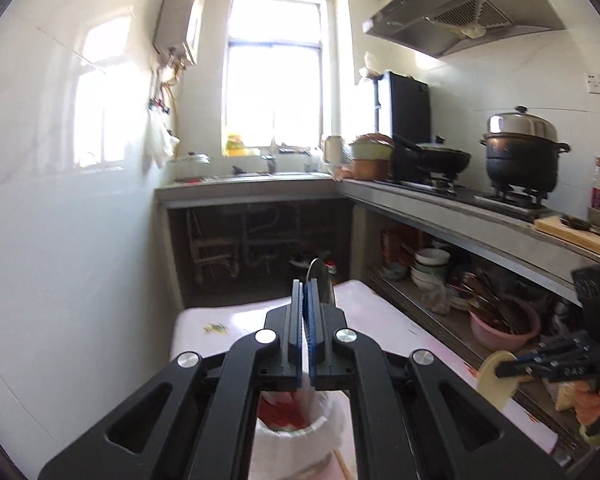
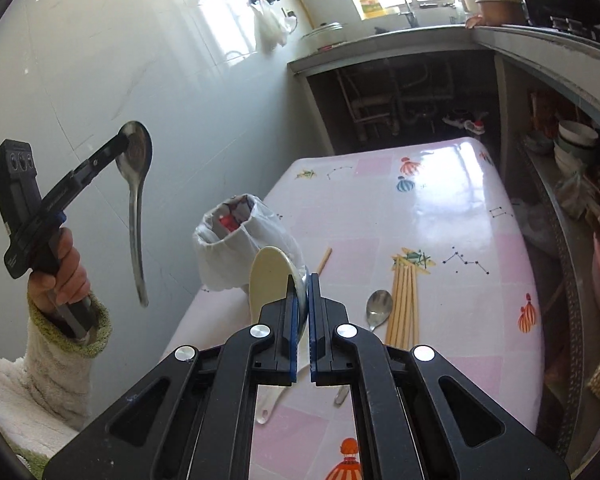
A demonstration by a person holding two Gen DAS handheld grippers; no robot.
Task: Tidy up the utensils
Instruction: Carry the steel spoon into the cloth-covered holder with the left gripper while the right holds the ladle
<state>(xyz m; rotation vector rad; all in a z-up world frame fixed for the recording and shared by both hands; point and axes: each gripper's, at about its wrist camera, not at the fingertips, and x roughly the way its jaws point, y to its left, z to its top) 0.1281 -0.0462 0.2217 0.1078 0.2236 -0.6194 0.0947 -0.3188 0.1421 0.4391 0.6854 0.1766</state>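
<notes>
**Two Spoons Lifted Over the Kitchen Counter**

A narrow white-tiled kitchen with a bright window at the far end framed the scene, and a counter point(image 2: 440, 216) under a glossy pink patterned cloth filled the centre and right of the right wrist view.

The left claw point(image 2: 125, 141), at the upper left of the right wrist view, was clenched on the bowl of a steel spoon point(image 2: 134, 216), whose handle hung down in front of the wall, clear of the counter. In the left wrist view the same spoon's bowl stood edge-on above the closed pads. A hand point(image 2: 66, 268) in a fluffy pale sleeve gripped the tool's handle.

The right claw point(image 2: 303, 280), at lower centre of its own view, was clenched on the bowl of a cream spoon point(image 2: 266, 276), its handle trailing down beneath the tool. In the left wrist view this spoon point(image 1: 496, 380) appeared at the lower right.

On the counter, a white bag-lined cup point(image 2: 240, 248) stood near the left edge. A second steel spoon point(image 2: 378, 308) lay just beside a row of pale chopsticks point(image 2: 406, 300), with one loose chopstick point(image 2: 324, 260) near the cup.
</notes>
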